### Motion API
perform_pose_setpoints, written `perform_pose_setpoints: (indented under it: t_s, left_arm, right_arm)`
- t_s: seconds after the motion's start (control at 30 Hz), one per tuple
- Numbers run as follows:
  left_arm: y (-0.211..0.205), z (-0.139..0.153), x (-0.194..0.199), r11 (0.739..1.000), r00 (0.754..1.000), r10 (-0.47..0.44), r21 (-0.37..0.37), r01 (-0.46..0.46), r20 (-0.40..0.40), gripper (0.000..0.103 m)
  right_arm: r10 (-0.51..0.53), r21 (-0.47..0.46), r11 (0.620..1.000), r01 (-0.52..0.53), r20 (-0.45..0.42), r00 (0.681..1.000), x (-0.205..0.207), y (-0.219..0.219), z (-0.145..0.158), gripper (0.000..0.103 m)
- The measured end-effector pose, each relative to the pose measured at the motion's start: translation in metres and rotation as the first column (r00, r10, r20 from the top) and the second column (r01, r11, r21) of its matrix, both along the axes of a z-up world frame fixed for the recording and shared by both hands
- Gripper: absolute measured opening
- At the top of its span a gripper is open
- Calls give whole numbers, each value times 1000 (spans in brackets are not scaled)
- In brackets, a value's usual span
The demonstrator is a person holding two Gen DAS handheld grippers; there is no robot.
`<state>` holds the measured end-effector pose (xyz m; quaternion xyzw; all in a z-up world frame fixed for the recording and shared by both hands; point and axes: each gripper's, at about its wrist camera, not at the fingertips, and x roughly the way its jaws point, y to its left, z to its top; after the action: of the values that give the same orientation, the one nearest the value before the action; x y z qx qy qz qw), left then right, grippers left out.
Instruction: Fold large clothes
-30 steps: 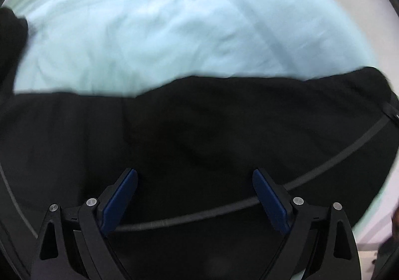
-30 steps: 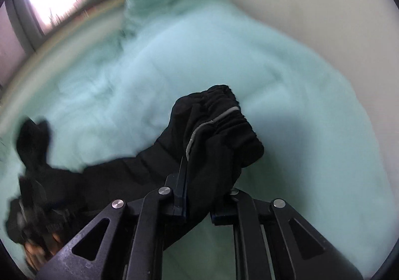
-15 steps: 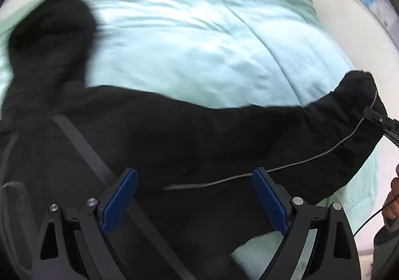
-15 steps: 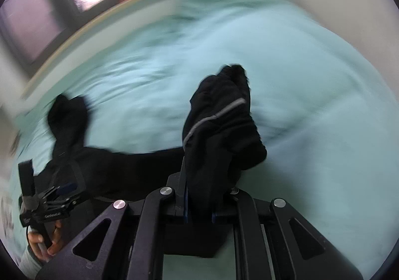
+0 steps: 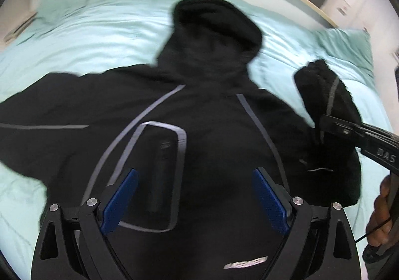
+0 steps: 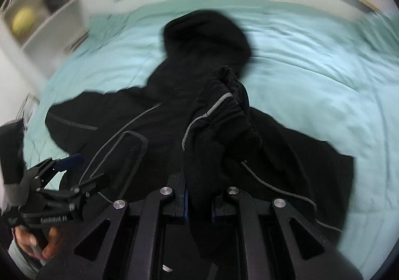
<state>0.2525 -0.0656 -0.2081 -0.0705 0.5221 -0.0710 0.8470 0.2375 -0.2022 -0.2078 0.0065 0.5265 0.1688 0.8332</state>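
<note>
Bed (image 5: 99, 30) with mint cover carries black jacket (image 5: 199, 110); shelving (image 6: 37, 18) upper left. Left gripper (image 5: 195, 200) fingers spread; right gripper (image 6: 198, 202) fingers pinch sleeve cuff (image 6: 222, 115).

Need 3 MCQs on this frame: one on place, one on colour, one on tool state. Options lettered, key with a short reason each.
1. Where does the hood of the black jacket lie?
A) towards the headboard
B) under the left tool
C) off the bed

2. What colour is the bedcover?
A) white
B) pale mint green
C) grey

3. What state is the right tool in?
A) open, empty
B) shut on the sleeve cuff
C) out of view

Key: 1 A, the hood points at the far edge of the bed. 2 B, the cover reads mint around the jacket. 3 B, the sleeve cuff rises from between its shut fingers, while the left tool is open.
</note>
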Motion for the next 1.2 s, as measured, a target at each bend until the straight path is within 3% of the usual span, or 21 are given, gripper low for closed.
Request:
perform_pose_setpoints:
  t_s: [0.23,0.37,0.53,0.6,0.63,0.73,0.83,0.97,1.13,1.2]
  left_arm:
    - [69,-14,-8,997,997,80,15,-80,-11,93]
    - [96,-25,-8,992,992,123,8,-122,-27,93]
    - [118,-37,-9,988,987,155,14,-154,-48,93]
    - [126,-41,-9,987,985,164,14,-163,-52,93]
    - [129,-42,-7,986,985,165,15,-165,-47,93]
    - [132,-43,-4,988,987,156,4,-156,-44,93]
    - [126,-47,10,991,994,97,-84,-101,-52,93]
    - [111,-57,38,974,998,10,-226,-23,-59,93]
    - [87,-77,71,946,992,-47,-325,6,-119,92]
    - [78,-86,84,947,989,-57,-320,9,-138,54]
  right_arm:
    - [131,-45,990,-135,-83,988,37,113,-51,14]
    - [180,-70,978,-195,-174,968,47,162,-98,15]
    - [190,-71,974,-215,-258,947,53,188,-148,37]
    - [217,-13,973,-229,-267,939,54,189,-150,61]
    - [231,4,971,-238,-268,935,53,189,-149,66]
    - [272,95,962,-256,-254,928,46,173,-123,68]
    - [241,144,966,-216,-184,953,34,135,-84,68]
    - [135,108,987,-119,-157,978,21,73,-62,68]
    - [-40,38,998,49,-191,981,-4,-11,-57,68]
    - [-90,22,995,96,-199,976,-15,-39,-58,68]
